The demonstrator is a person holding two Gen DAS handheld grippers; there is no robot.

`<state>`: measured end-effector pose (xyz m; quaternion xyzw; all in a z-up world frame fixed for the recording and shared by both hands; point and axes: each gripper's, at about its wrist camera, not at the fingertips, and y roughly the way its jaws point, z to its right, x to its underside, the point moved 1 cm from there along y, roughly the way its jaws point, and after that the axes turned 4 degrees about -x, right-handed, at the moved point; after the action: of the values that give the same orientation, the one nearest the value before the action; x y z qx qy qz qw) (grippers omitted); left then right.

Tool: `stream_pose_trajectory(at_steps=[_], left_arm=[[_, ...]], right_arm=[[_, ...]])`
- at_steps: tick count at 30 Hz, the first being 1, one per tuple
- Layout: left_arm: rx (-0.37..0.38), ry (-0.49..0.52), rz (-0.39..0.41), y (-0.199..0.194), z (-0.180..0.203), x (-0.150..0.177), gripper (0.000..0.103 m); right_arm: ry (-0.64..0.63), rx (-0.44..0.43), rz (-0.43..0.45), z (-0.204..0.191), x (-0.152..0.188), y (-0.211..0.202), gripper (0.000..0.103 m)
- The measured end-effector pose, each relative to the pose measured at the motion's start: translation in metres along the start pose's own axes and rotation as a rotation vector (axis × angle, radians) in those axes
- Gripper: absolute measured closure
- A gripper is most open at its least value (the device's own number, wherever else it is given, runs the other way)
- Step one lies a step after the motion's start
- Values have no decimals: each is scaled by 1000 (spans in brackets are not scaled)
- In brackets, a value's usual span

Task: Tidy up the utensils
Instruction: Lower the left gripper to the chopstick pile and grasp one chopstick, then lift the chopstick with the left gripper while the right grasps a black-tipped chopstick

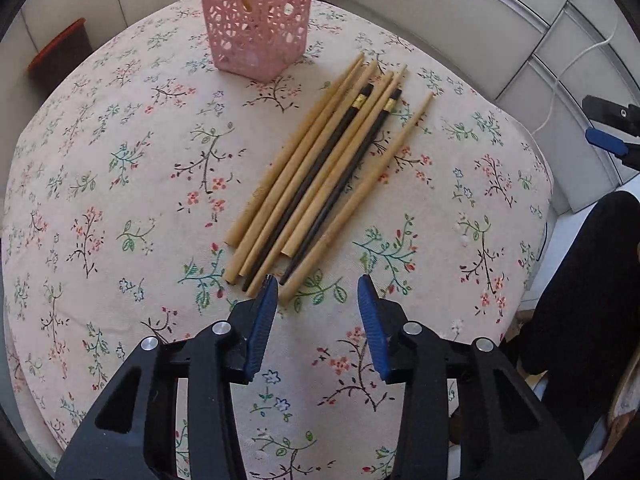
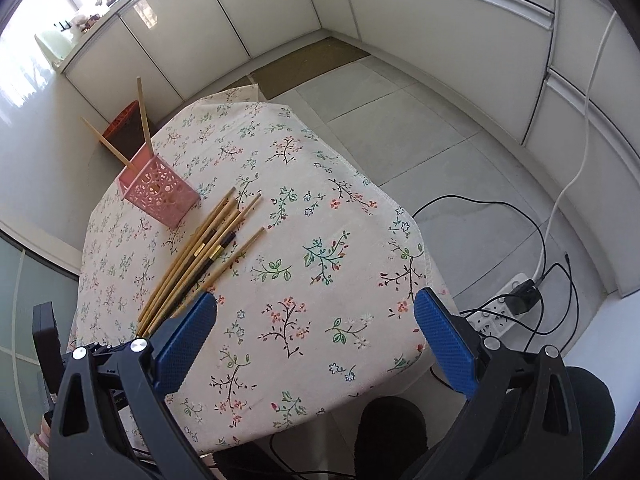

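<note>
Left tool (image 1: 317, 294) is hovering open and empty just short of the chopsticks (image 1: 320, 176), which are lying bundled on the surface (image 1: 120, 184) near the pink basket (image 1: 256, 20) holding two more. Right tool (image 2: 316, 320) is hanging wide open, empty, over the surface's near edge, chopsticks (image 2: 200, 256) lying beyond its left finger (image 2: 184, 344).

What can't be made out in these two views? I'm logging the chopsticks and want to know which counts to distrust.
- Basket contents: left view's top edge cuts off its chopsticks; the walls hide their lower ends.
- Pile: in the right view the near ends sit behind the right gripper finger.
- Pile: overlapping sticks make the count unsure.
- Right gripper: cropped at the left view's edge.
</note>
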<state>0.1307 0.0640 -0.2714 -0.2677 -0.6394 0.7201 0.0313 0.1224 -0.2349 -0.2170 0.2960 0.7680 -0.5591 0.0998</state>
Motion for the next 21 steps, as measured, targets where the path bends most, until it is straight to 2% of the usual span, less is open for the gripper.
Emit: stream_pose_trajectory(at_steps=[4,8,10,14,21], left_arm=[[20,14,-25,5,1,0,66],[-17,61,-45,16,7,1,71],[-12,55,-42,17,5,-2,71],[-16,99,-45,17,9,1,91],[7,247,-57,1,38,29,96]], right_arm=[[-10,6,-16,-6,-2,8,7],[-25,22,-35,-12,0,16,7],[-26,29,-38,-14,0,18,7],[2,40,-53,-12,-3,22,7],[80,22,-106,-15,-14,42,7]])
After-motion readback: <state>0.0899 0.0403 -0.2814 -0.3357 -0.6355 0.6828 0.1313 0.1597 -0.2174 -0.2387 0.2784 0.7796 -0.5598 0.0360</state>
